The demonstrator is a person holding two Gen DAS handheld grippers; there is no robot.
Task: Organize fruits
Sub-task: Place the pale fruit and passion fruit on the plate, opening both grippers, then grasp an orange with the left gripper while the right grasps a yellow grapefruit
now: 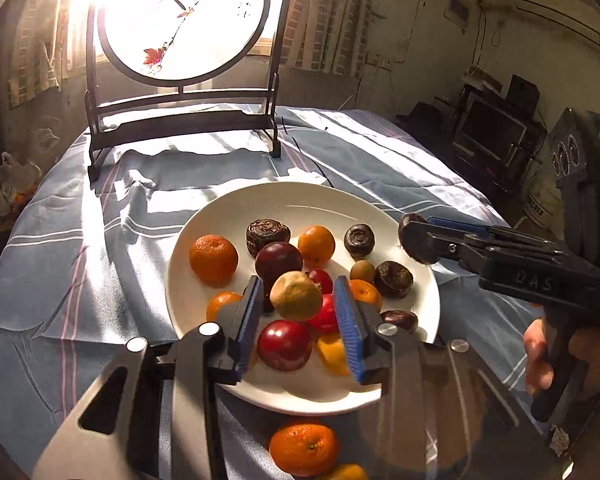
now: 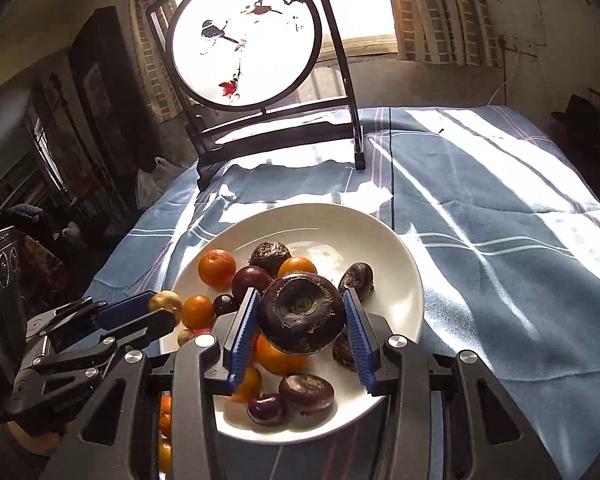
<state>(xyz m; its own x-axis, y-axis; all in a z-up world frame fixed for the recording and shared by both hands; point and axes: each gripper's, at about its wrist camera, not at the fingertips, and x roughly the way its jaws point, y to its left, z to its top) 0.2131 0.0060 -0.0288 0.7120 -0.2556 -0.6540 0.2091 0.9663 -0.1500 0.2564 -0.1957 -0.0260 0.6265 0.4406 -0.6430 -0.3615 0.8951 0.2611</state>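
Note:
A white plate (image 1: 204,240) on the blue striped cloth holds several oranges, red plums and dark water chestnuts. My left gripper (image 1: 297,300) is shut on a small tan fruit (image 1: 296,296) and holds it above the plate's front; it also shows in the right wrist view (image 2: 165,303). My right gripper (image 2: 300,316) is shut on a dark water chestnut (image 2: 302,312) above the plate (image 2: 396,248); in the left wrist view it (image 1: 416,240) hangs over the plate's right rim.
A dark wooden stand with a round painted screen (image 1: 184,20) stands at the back of the table. One orange (image 1: 303,448) lies on the cloth in front of the plate. Furniture and a monitor (image 1: 492,128) stand at the right of the room.

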